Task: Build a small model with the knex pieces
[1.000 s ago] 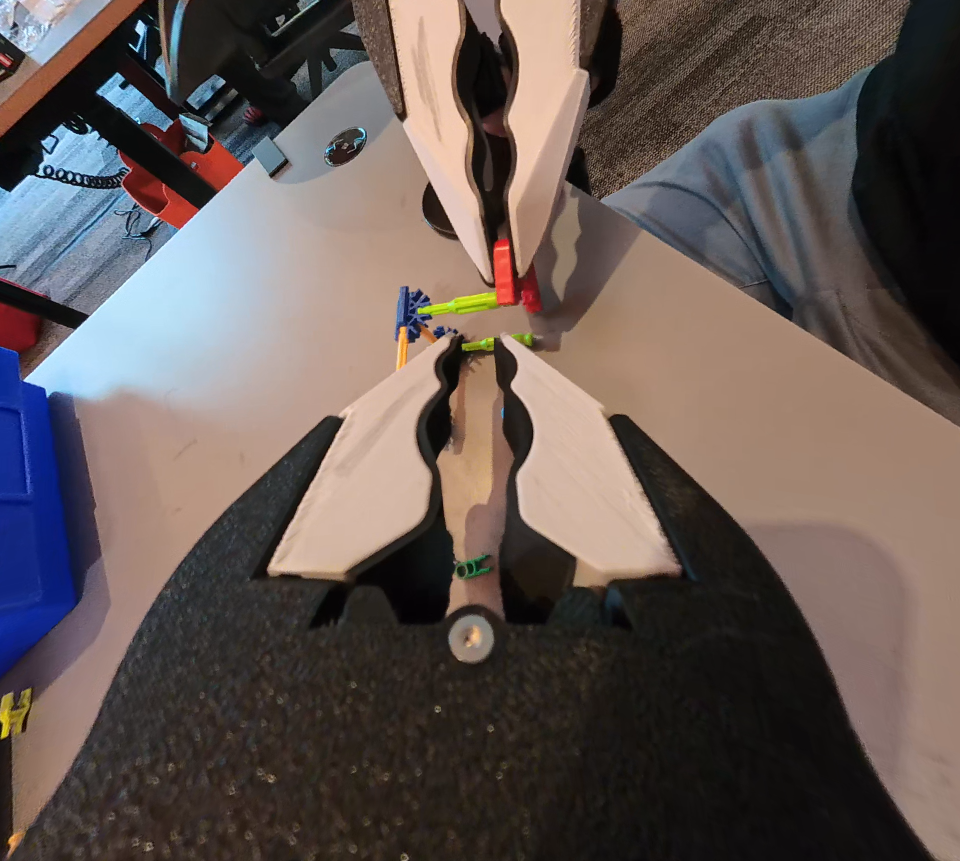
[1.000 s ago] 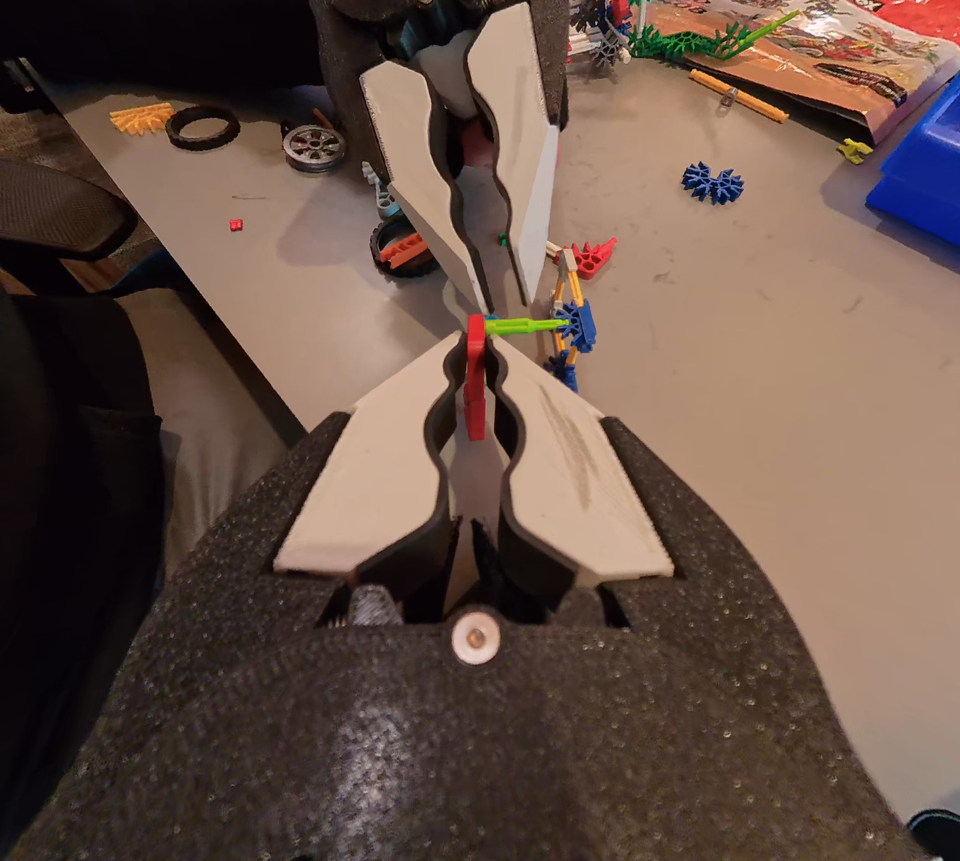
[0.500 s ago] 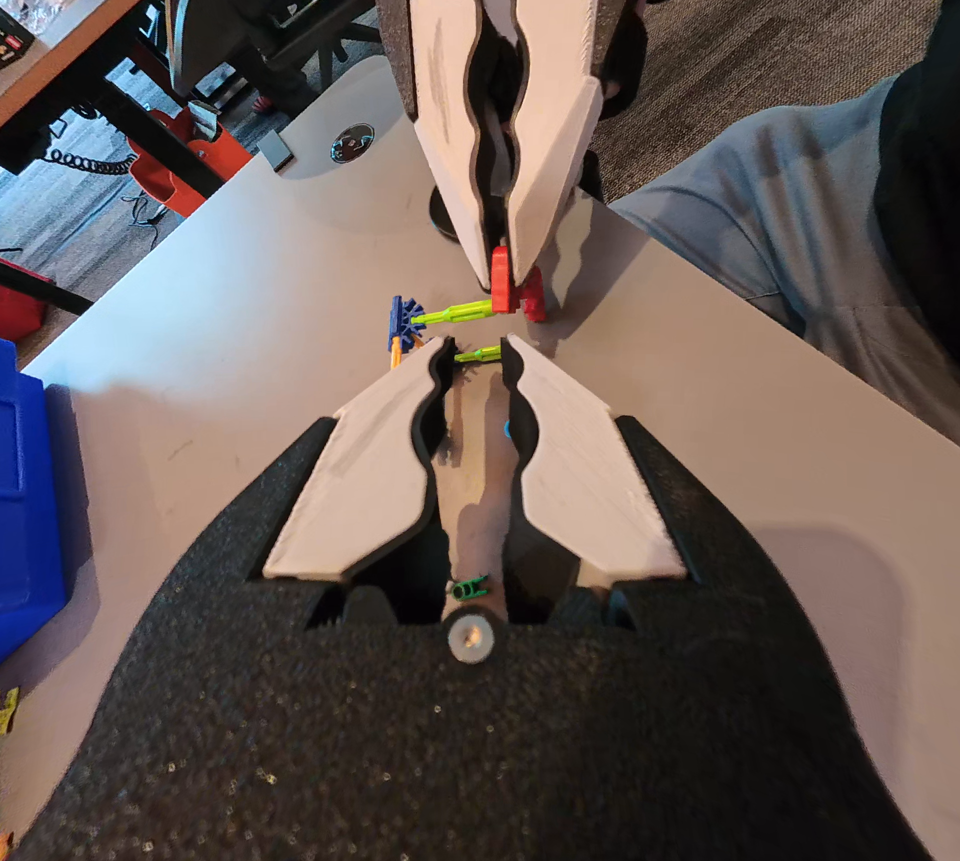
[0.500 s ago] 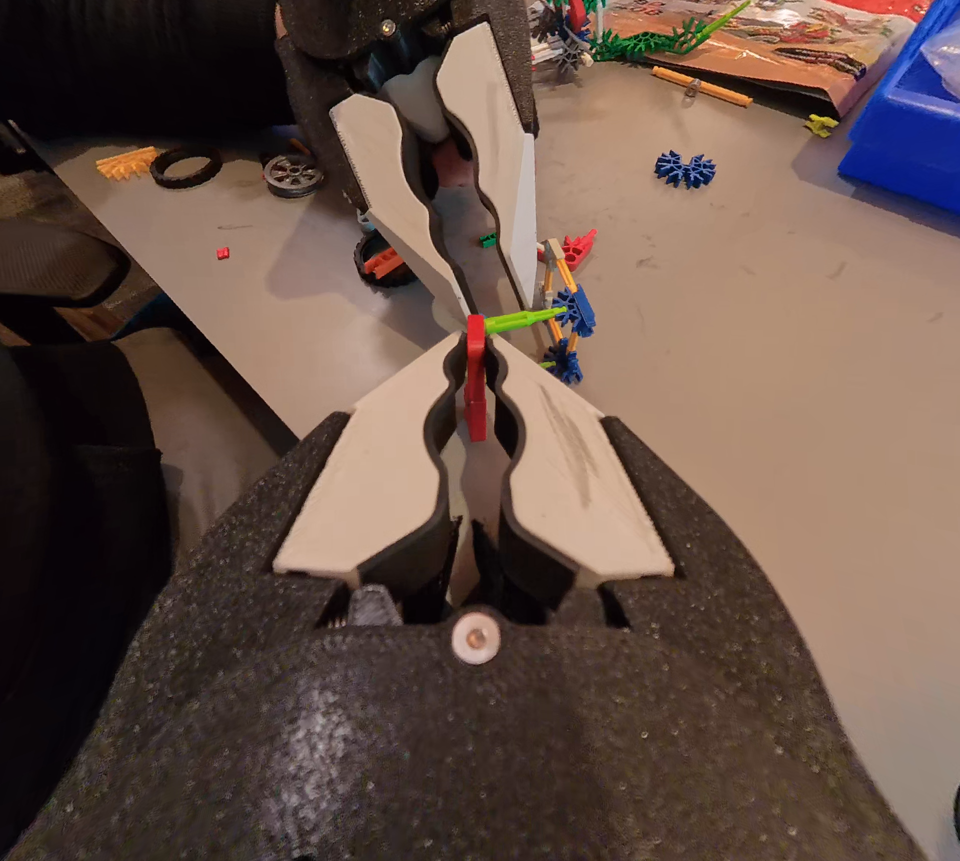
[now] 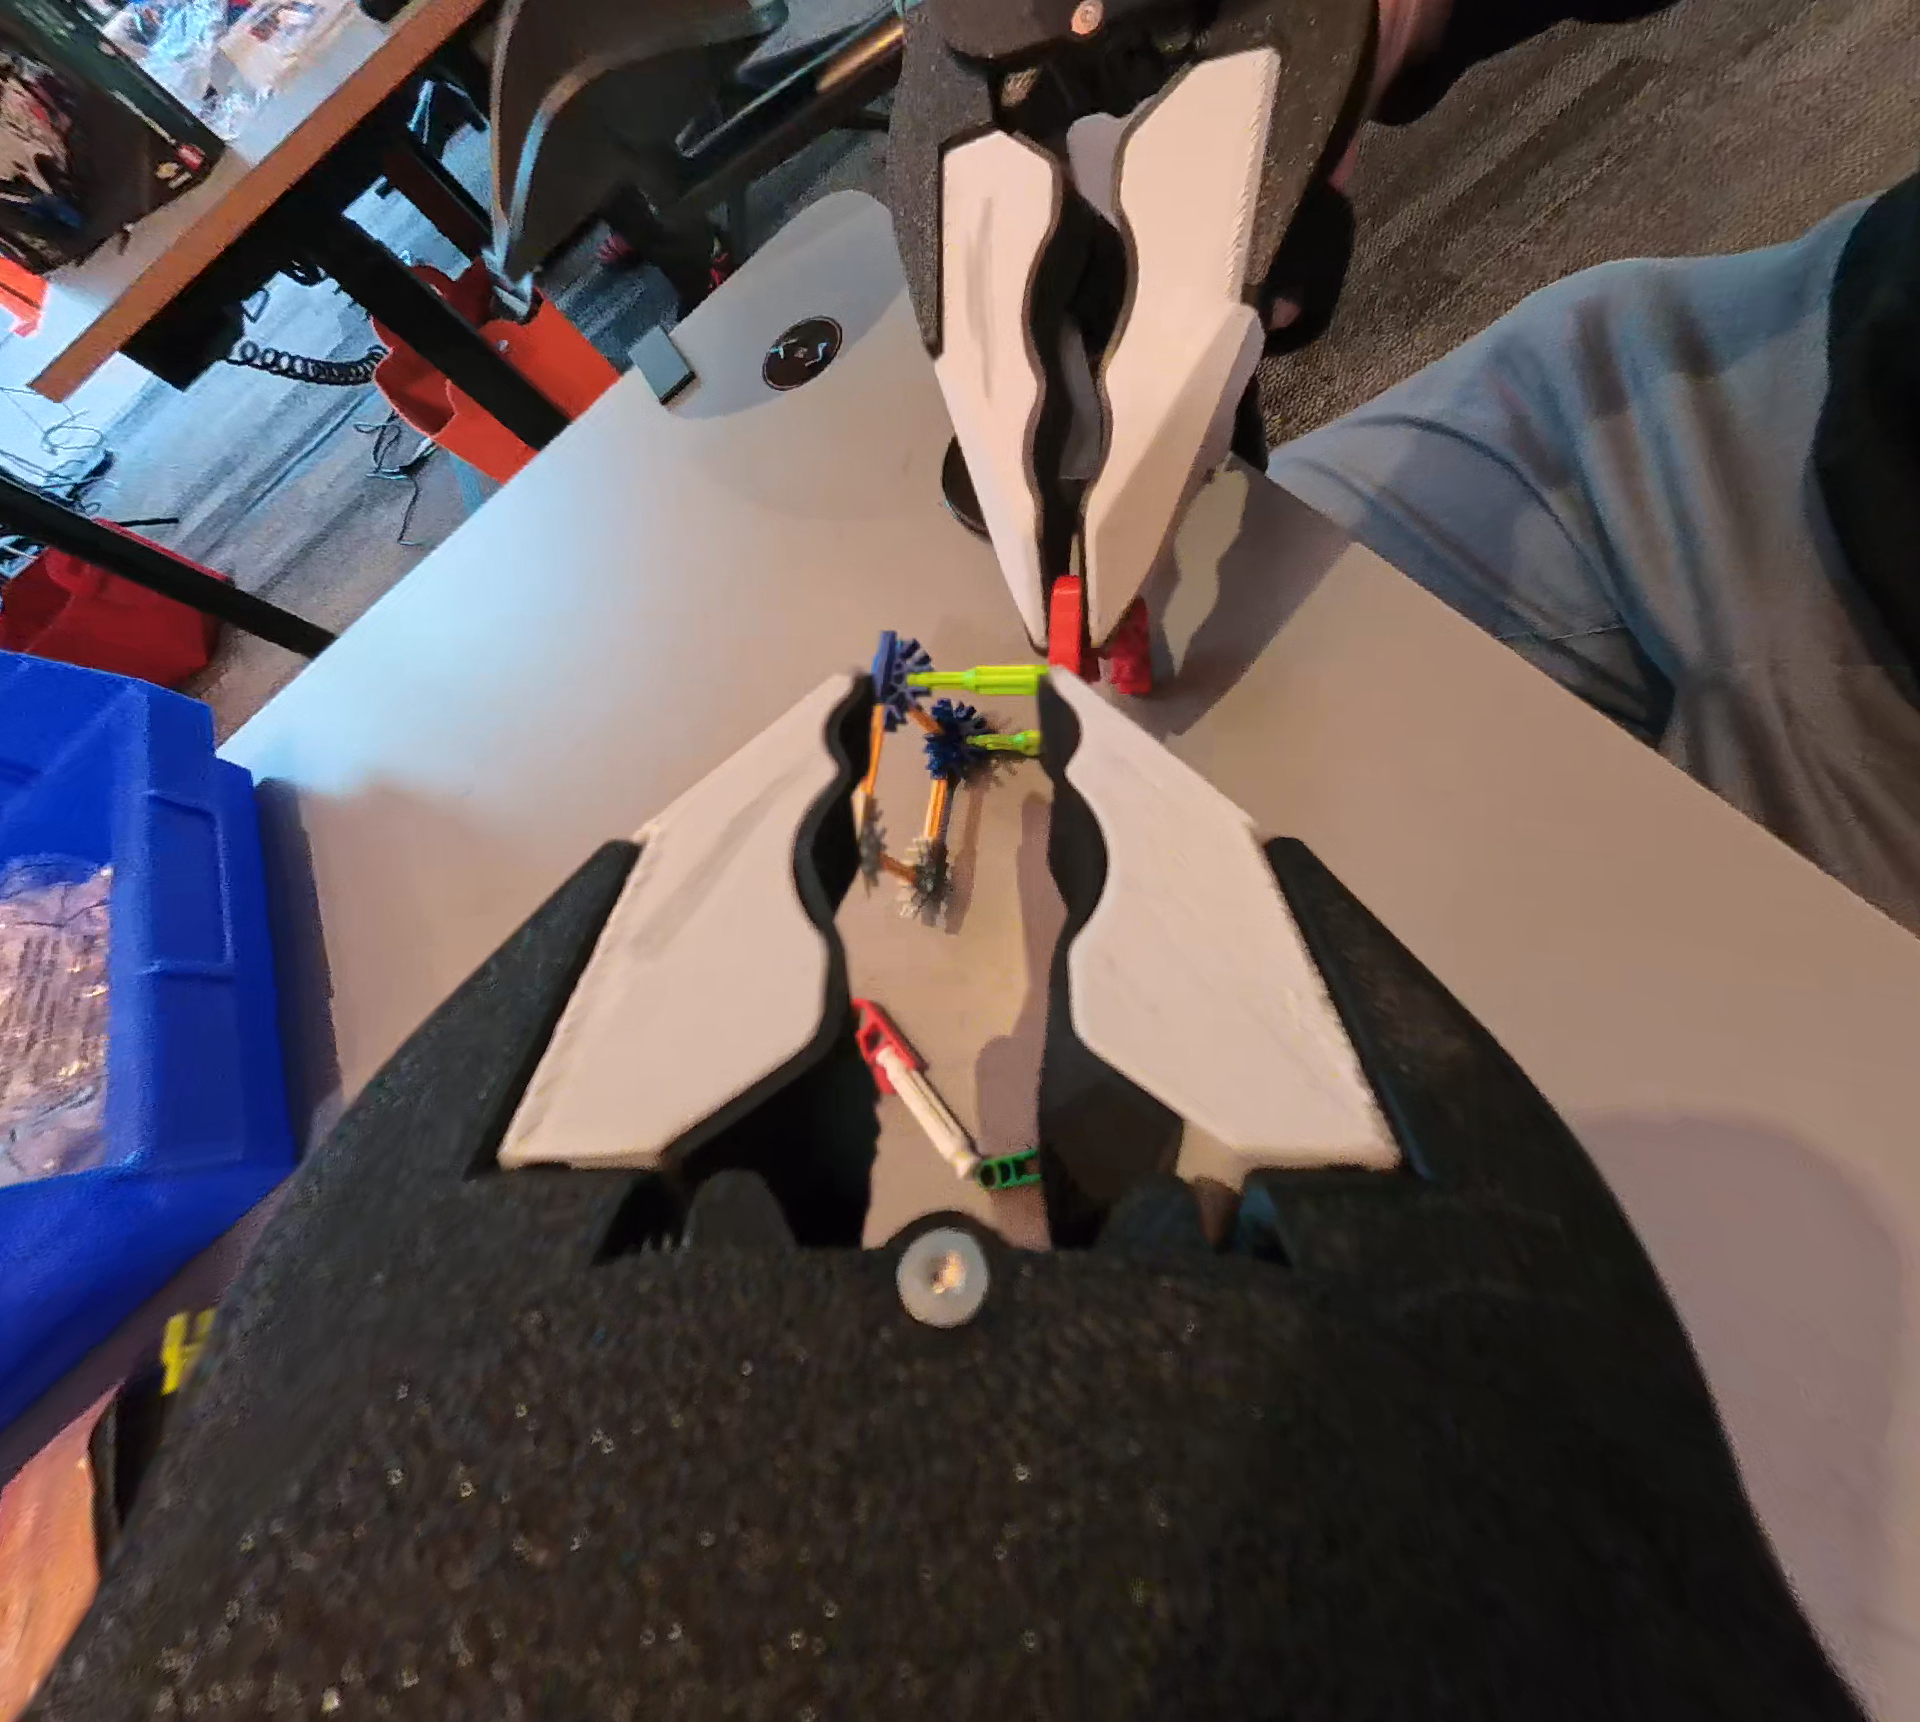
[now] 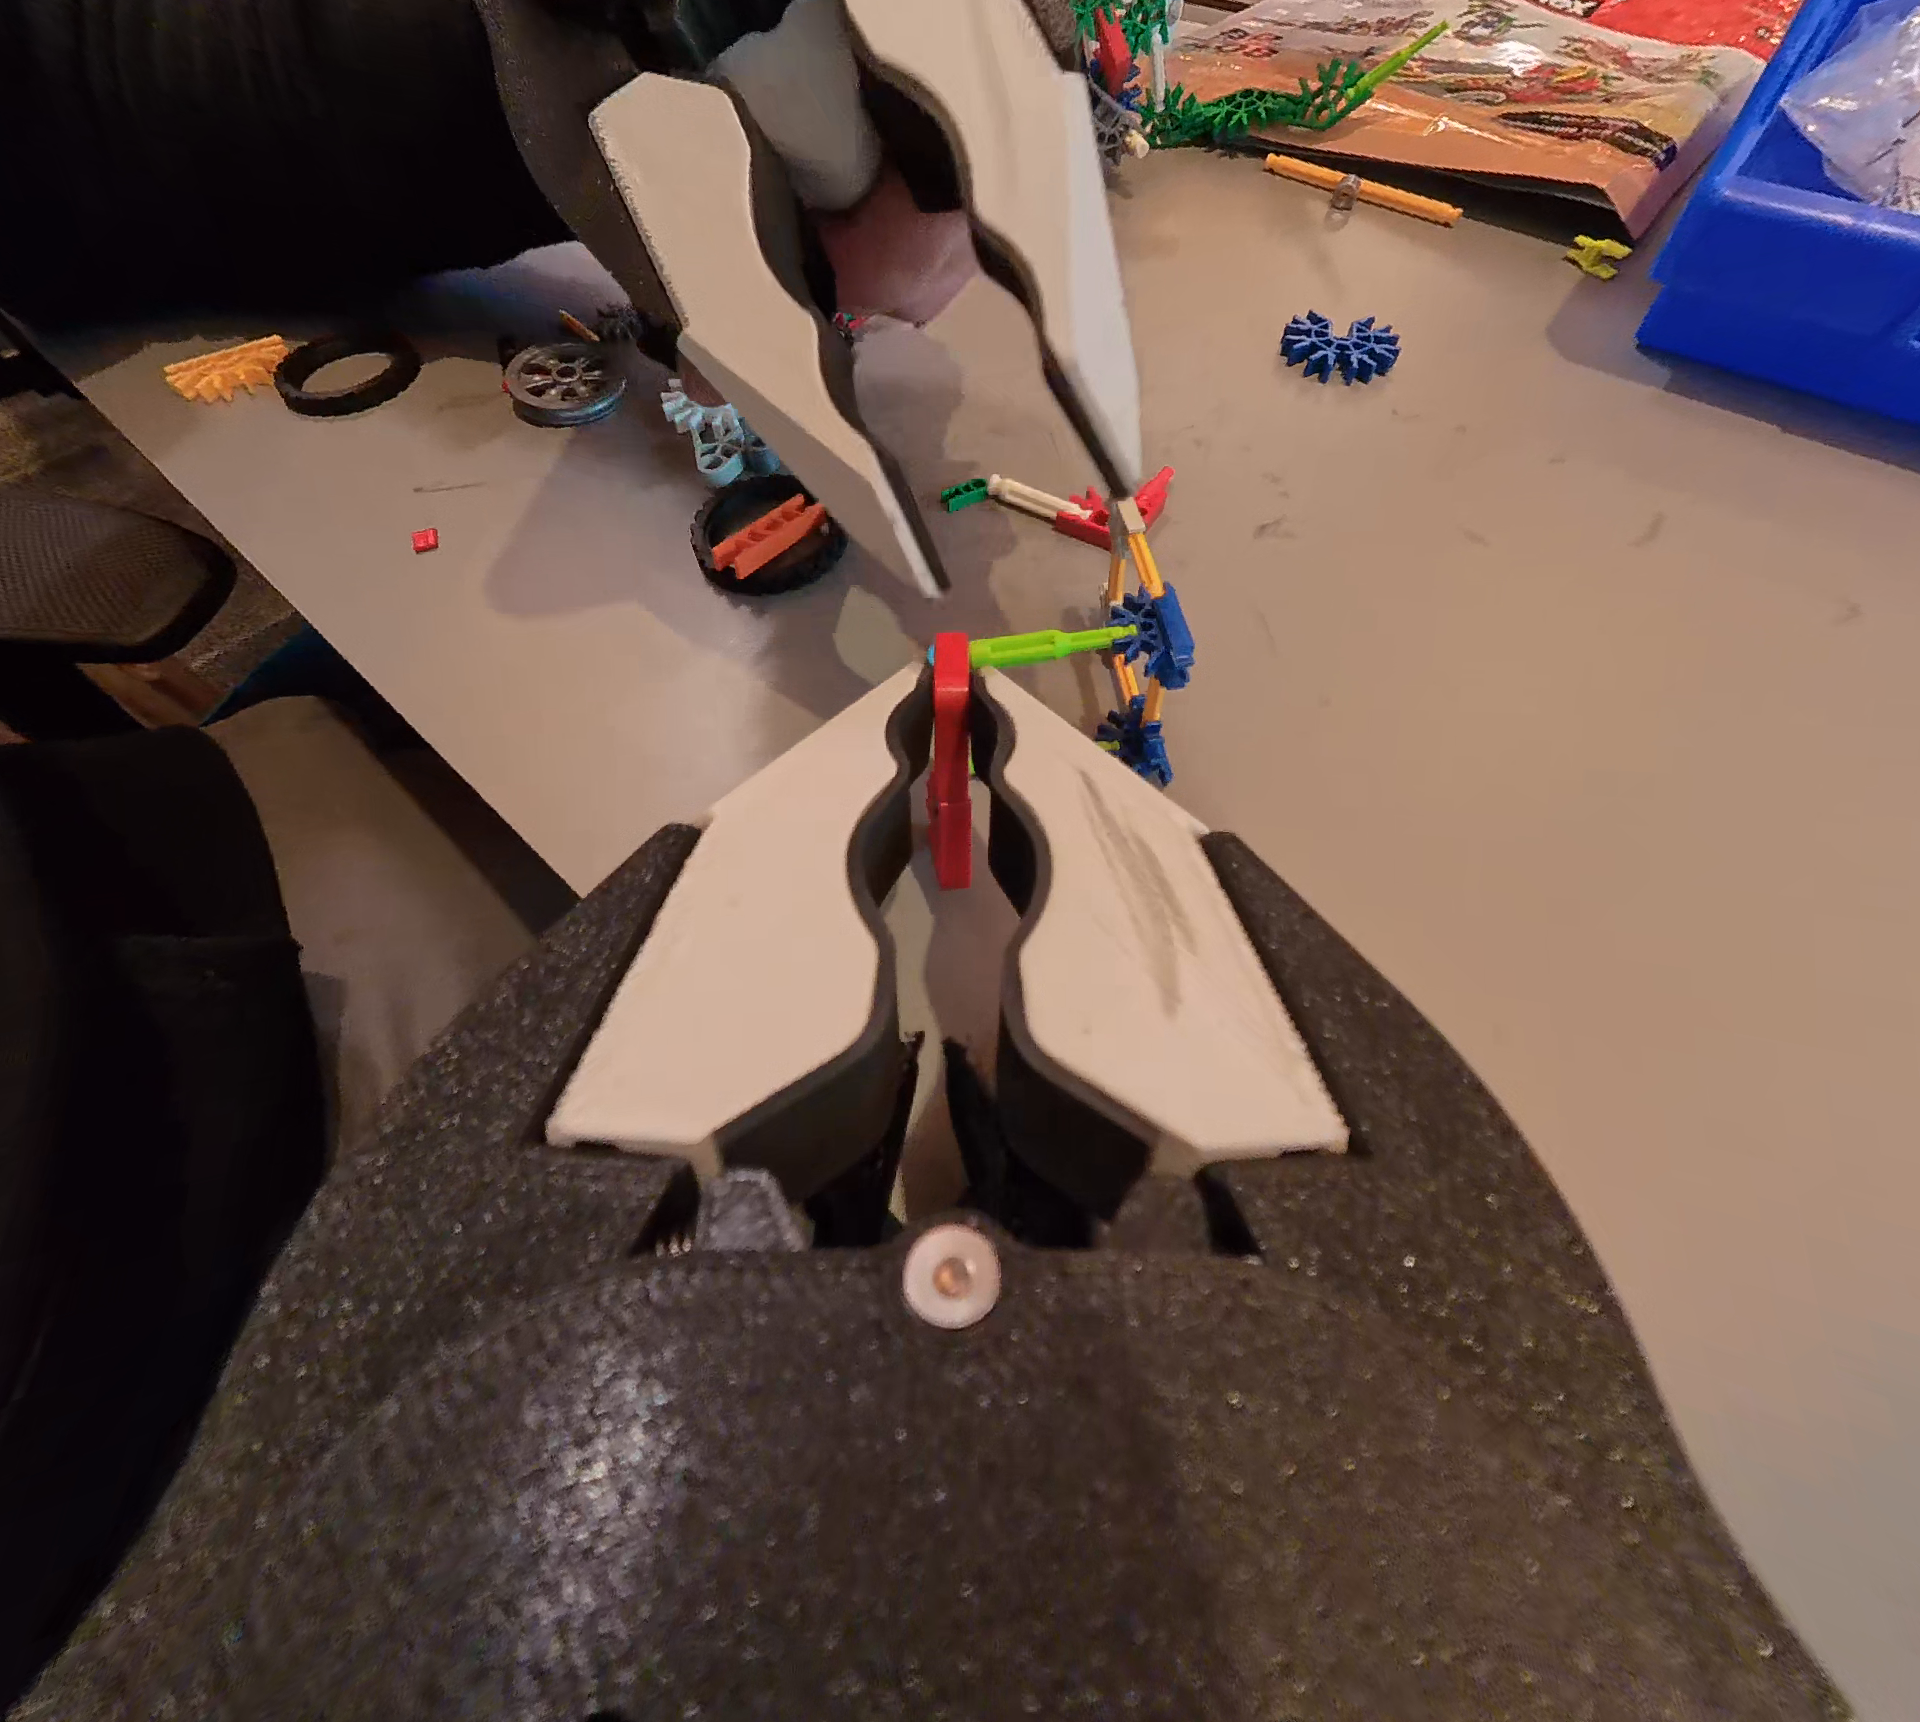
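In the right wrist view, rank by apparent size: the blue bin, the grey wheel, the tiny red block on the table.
1. blue bin, largest even though cut off by the frame edge.
2. grey wheel.
3. tiny red block, smallest.
All sit at similar depth, so the order is safe.

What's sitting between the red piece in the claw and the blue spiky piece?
A green rod joins the red piece to the blue spiky piece, seen in the right wrist view.

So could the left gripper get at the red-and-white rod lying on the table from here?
Probably yes: the left gripper is open and empty, and the red-and-white rod lies uncovered on the table beneath its spread fingers.
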